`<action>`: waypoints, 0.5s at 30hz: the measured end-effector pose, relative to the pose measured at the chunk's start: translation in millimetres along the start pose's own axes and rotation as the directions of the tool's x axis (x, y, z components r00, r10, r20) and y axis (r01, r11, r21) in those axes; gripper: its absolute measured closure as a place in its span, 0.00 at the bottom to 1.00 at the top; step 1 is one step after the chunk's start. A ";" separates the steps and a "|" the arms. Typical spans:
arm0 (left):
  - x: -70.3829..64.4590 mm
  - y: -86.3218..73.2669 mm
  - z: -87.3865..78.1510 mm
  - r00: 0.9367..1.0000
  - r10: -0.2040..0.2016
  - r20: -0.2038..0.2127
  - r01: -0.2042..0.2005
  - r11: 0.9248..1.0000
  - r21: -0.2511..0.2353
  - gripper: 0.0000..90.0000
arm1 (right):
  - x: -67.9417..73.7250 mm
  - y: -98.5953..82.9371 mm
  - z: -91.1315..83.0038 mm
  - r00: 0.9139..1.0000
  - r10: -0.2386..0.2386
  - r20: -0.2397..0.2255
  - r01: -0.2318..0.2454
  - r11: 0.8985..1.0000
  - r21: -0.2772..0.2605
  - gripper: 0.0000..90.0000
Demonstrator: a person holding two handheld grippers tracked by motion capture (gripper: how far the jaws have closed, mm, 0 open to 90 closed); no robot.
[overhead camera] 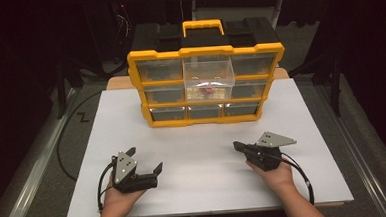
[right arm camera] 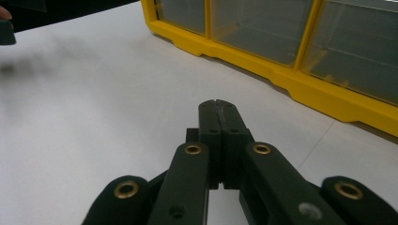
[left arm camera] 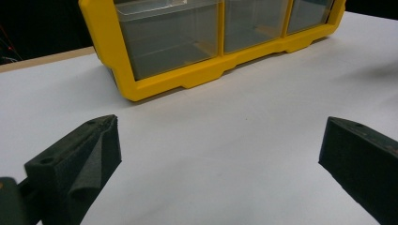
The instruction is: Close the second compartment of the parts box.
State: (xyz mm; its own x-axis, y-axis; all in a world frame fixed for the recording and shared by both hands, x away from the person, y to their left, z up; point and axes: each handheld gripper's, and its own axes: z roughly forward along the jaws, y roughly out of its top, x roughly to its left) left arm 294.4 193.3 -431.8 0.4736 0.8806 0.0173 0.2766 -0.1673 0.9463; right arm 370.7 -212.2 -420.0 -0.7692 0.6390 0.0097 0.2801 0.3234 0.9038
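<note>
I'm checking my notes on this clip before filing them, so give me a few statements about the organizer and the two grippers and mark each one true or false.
1. The left gripper is open. True: its jaws stand wide apart above the white table.
2. The right gripper holds a small part. False: its jaws are shut together with nothing between them.
3. One drawer of the yellow organizer is pulled out. True: the top middle drawer juts forward, and something small and red shows near its bottom.
4. The organizer lies flat on its back. False: it stands upright, its handle on top.
5. Both grippers touch the organizer. False: both are well short of it, near the table's front.
</note>
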 end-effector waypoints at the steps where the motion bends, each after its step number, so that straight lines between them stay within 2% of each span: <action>1: -1.2 0.6 -1.6 1.000 0.010 -0.003 -0.010 1.000 -0.006 0.00 | 2.0 0.5 1.5 1.000 -0.005 0.005 0.005 1.000 0.003 1.00; 2: -1.7 1.2 -3.1 1.000 0.017 -0.008 -0.017 1.000 -0.011 0.00 | 3.7 1.3 3.1 1.000 -0.012 0.001 0.012 1.000 0.005 1.00; 4: -0.5 1.7 -4.3 1.000 0.007 -0.010 -0.007 1.000 -0.019 0.00 | 7.0 3.6 6.7 1.000 -0.008 -0.005 0.008 1.000 0.000 1.00; 8: 3.8 0.0 -3.9 1.000 0.004 -0.015 -0.004 1.000 -0.013 0.00 | 13.2 11.7 13.0 1.000 -0.019 -0.009 0.018 1.000 -0.025 1.00; 12: 4.6 -0.2 -3.0 1.000 -0.003 -0.017 0.003 1.000 -0.016 0.00 | 14.8 21.9 15.6 0.999 -0.037 -0.019 0.037 0.998 -0.045 1.00; 15: 4.2 -0.3 -1.9 1.000 0.007 -0.014 -0.007 1.000 -0.008 0.00 | 15.3 29.6 15.0 0.999 -0.045 -0.014 0.044 0.997 -0.068 1.00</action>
State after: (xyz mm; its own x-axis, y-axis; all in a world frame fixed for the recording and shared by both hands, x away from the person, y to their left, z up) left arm 294.8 197.9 -431.4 0.4633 0.8857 0.0285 0.2664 -0.1699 0.9488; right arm 375.9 -182.5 -399.4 -0.7888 0.6141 -0.0254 0.2060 0.3031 0.9304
